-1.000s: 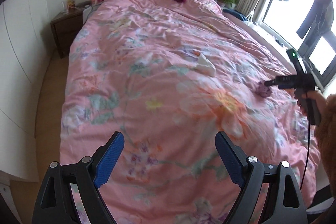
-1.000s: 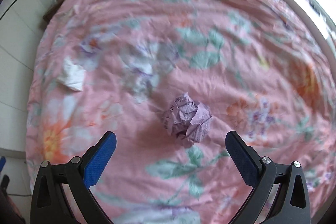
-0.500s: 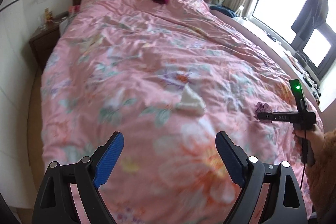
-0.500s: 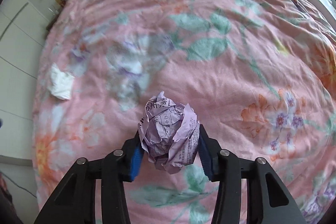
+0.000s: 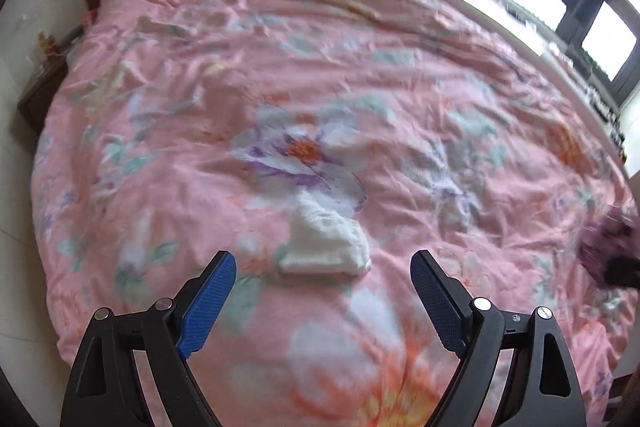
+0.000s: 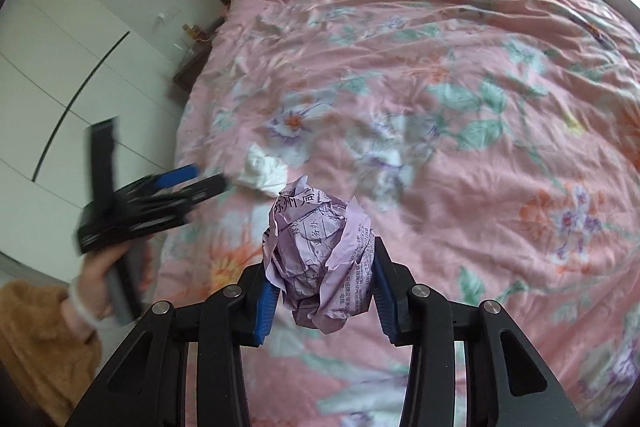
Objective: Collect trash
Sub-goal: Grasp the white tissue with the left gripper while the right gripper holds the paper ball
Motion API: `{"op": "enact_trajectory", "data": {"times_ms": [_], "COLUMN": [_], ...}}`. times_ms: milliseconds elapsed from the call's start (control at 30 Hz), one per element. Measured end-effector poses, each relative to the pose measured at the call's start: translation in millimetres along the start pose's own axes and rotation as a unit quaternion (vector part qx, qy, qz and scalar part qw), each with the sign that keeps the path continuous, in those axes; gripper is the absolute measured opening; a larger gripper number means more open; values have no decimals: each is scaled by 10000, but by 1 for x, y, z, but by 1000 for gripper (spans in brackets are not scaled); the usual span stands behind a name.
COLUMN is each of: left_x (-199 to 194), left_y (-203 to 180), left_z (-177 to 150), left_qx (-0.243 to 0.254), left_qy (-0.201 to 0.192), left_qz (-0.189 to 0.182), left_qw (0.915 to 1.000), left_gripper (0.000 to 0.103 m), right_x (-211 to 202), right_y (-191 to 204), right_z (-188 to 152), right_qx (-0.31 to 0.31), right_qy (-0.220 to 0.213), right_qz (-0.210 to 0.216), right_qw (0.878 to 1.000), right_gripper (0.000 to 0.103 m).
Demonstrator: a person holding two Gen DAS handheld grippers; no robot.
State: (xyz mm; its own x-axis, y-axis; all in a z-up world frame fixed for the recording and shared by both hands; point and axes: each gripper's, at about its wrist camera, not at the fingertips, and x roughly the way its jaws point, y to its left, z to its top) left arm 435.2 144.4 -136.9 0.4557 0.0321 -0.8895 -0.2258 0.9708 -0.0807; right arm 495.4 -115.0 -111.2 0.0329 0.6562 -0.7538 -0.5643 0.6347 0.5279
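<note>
Right gripper (image 6: 322,291) had clamped and lifted the crumpled purple paper (image 6: 318,259).
Its fingers pinched the ball; left gripper (image 5: 324,301), fingers spread, hovered just short of the white tissue (image 5: 324,247) on the bed (image 5: 400,67).

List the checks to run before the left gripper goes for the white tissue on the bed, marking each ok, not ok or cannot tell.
1. Left gripper open: ok.
2. White tissue lying ahead between its fingers: ok.
3. Fingers touching the tissue: not ok, still apart.
4. Right gripper shut on the purple paper ball: ok.
5. Trash bin in sight: not ok, none visible.
</note>
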Motion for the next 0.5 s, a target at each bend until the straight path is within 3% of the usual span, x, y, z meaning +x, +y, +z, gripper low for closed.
{"op": "enact_trajectory", "data": {"times_ms": [133, 233, 300, 333, 500], "left_x": [37, 59, 67, 73, 71], "left_y": [-15, -15, -14, -14, -15], "left_z": [6, 6, 4, 3, -2], "left_qx": [334, 306, 268, 270, 309], "left_qy": [323, 416, 457, 553, 519], "left_qz": [234, 320, 81, -9, -68], "left_qw": [9986, 9981, 9986, 9981, 9982], "left_gripper": [89, 88, 56, 10, 8], "right_x": [-1, -1, -2, -3, -3], "right_y": [-3, -3, -5, -5, -2], "right_z": [-9, -16, -22, -25, -34], "right_qx": [15, 47, 95, 119, 114], "right_qy": [63, 125, 133, 126, 164], "right_qz": [31, 60, 93, 113, 147], "right_qw": [10000, 9999, 9998, 9998, 9997], "right_gripper": [41, 41, 41, 41, 41]}}
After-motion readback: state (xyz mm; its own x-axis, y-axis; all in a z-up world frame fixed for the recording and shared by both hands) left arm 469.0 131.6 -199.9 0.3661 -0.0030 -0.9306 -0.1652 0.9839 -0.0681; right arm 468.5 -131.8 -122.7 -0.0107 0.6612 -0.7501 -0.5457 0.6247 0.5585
